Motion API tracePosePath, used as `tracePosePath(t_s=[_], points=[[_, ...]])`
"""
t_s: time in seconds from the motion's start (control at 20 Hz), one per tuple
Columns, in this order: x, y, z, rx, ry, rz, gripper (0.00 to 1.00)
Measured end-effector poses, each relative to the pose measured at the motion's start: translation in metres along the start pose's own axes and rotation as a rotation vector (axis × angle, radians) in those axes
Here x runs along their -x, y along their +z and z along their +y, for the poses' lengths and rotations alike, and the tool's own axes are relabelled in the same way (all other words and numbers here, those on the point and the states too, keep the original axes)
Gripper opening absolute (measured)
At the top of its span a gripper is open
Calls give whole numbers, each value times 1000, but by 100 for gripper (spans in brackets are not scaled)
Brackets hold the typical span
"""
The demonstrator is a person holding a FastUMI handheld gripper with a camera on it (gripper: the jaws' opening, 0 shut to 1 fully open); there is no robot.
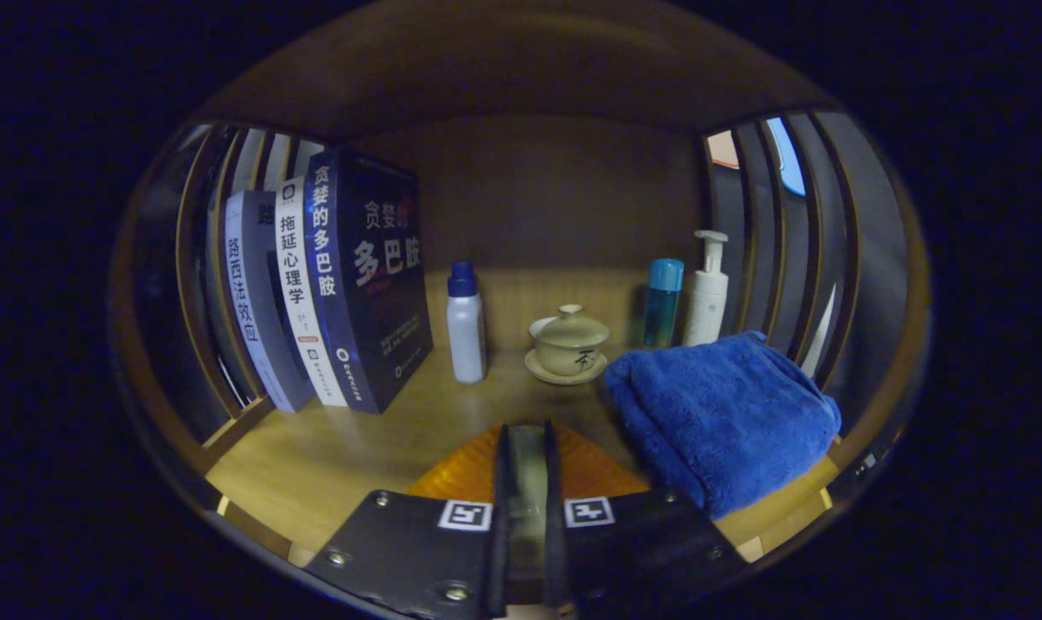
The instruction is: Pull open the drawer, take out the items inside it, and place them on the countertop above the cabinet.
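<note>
Clearly the gripper (pixel 527 448), its fingers pressed together and holding nothing visible, hovers over the wooden countertop (pixel 331 456), and could snag the folded blue towel (pixel 723 422) just beside it.

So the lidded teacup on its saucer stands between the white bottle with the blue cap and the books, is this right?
Not quite. In the gripper view the lidded teacup on its saucer stands between the white bottle with the blue cap and the blue-capped bottle; the books are beyond the white bottle.
</note>
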State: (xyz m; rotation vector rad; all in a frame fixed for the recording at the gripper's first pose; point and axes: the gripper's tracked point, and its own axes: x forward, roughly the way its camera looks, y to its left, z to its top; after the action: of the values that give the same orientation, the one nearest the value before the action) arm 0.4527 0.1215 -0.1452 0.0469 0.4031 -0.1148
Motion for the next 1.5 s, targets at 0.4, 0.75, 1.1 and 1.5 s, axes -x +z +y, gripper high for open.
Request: tracePosePath(t_s=[0.4, 0.75, 1.1, 1.5], points=[[26, 9, -18, -44, -15, -85, 51], [90, 25, -40, -87, 0, -145, 91], [191, 7, -47, -87, 36, -207, 97], [297, -47, -41, 20, 38, -258, 97]])
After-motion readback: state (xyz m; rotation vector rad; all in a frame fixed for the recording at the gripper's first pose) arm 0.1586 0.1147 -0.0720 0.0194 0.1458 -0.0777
